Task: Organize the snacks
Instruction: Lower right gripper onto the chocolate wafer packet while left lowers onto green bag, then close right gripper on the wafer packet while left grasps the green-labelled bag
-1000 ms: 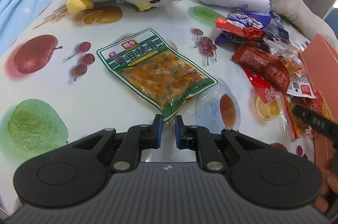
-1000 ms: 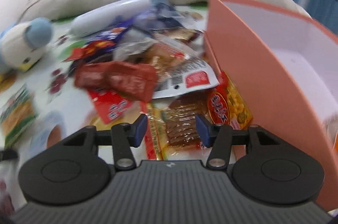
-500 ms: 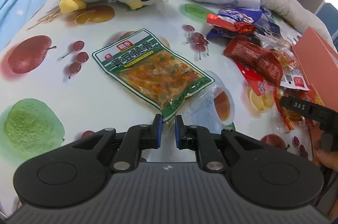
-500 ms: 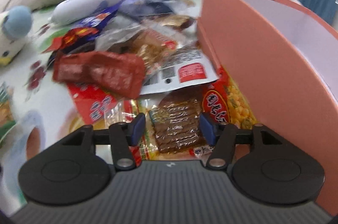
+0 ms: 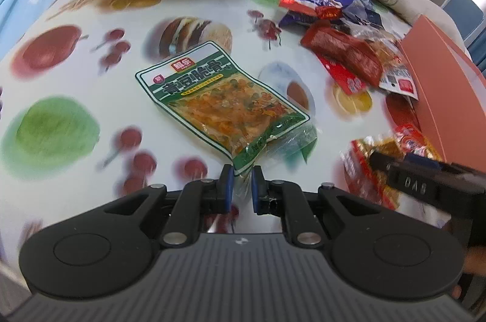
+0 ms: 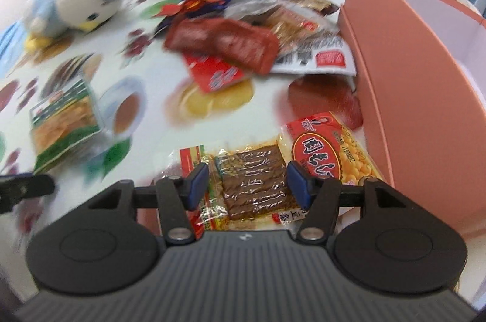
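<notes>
Left gripper (image 5: 240,181) pinched green packet (image 5: 223,103) corner, for dragging probably | right gripper (image 6: 247,181) half-wide, jaws just opened, straddling brown packet (image 6: 255,179) beside pink box (image 6: 416,97), likely its destination.

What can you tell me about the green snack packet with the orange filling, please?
The green snack packet is a flat, glossy plastic pouch with a green border, white trim, a red logo and a clear window showing orange and green pieces. It lies slanted on the fruit-printed tablecloth, apart from the heap of other snacks. Its near sealed corner sits between the shut left tongs, which pinch it.
</notes>
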Motion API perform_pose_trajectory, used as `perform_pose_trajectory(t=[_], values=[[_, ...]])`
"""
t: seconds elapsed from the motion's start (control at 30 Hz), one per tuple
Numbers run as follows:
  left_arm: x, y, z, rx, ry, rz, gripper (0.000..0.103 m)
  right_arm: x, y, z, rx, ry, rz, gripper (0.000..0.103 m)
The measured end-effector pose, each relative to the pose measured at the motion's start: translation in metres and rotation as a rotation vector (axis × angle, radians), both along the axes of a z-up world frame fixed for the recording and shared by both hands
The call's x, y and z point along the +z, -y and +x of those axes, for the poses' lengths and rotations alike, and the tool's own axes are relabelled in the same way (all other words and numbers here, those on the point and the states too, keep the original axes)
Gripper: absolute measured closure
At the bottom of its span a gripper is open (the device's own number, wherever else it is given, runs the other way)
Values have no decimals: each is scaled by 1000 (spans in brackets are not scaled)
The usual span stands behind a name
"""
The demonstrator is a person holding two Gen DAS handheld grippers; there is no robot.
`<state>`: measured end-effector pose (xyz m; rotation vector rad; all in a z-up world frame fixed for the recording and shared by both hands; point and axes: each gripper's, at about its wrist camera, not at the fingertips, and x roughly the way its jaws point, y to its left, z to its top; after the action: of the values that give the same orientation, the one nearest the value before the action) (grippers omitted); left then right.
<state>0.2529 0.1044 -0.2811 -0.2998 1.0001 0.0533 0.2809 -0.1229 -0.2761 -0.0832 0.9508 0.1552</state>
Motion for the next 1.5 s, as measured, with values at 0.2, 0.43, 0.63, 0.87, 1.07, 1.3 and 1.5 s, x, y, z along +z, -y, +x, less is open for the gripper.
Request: perform_pose_trajectory(t=[0.2, 0.43, 0.63, 0.87, 1.07, 1.3, 1.5], values=[[6, 8, -40, -11, -25, -8, 89, 5, 2, -49, 52, -17, 21, 43], [12, 19, -76, -27, -45, 4, 86, 11, 16, -94, 88, -11, 66, 44], [16, 23, -88, 32, -64, -30, 64, 14, 40, -105, 85, 5, 175, 45], [25, 6, -93, 254, -23, -206, 22, 17, 66, -109, 88, 22, 269, 33], [21, 10, -63, 347, -50, -145, 14, 18, 76, -108, 86, 78, 275, 31], [8, 19, -34, 425, -101, -43, 3, 11, 57, -111, 212, 105, 154, 33], [0, 26, -18, 459, -173, 24, 1, -1, 54, -111, 222, 54, 138, 34]])
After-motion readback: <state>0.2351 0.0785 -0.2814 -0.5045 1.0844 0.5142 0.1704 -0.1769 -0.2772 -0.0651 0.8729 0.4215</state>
